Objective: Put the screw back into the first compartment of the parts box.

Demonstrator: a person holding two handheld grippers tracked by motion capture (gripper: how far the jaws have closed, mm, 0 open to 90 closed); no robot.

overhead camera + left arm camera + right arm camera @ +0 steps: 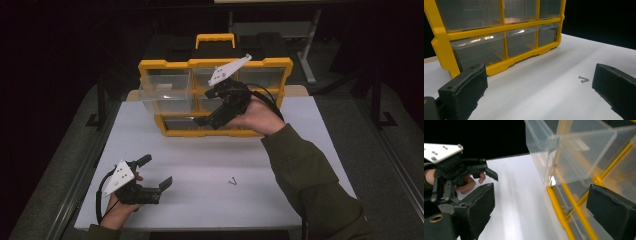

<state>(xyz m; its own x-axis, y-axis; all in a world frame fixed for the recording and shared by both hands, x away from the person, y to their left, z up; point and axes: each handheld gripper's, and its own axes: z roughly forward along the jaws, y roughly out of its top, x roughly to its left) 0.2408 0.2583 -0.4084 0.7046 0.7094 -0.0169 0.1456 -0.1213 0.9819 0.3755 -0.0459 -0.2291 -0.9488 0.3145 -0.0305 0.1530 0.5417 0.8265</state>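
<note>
Reaching across the organizer [215, 95] — right gripper [202, 121], fingers apart, angled down.

Lighting: surroundings dark; white rectangular desk [210, 170] lit evenly from above, shadows faint. Glare streaked the clear plastic drawers of the yellow organiser box [499, 37]. Near black foam-padded fingers [479, 205] were slightly soft.

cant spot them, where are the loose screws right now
In the high view the screws lie on the white table, right of centre near its front, right of the left claw and well in front of the yellow drawer organizer.
</note>
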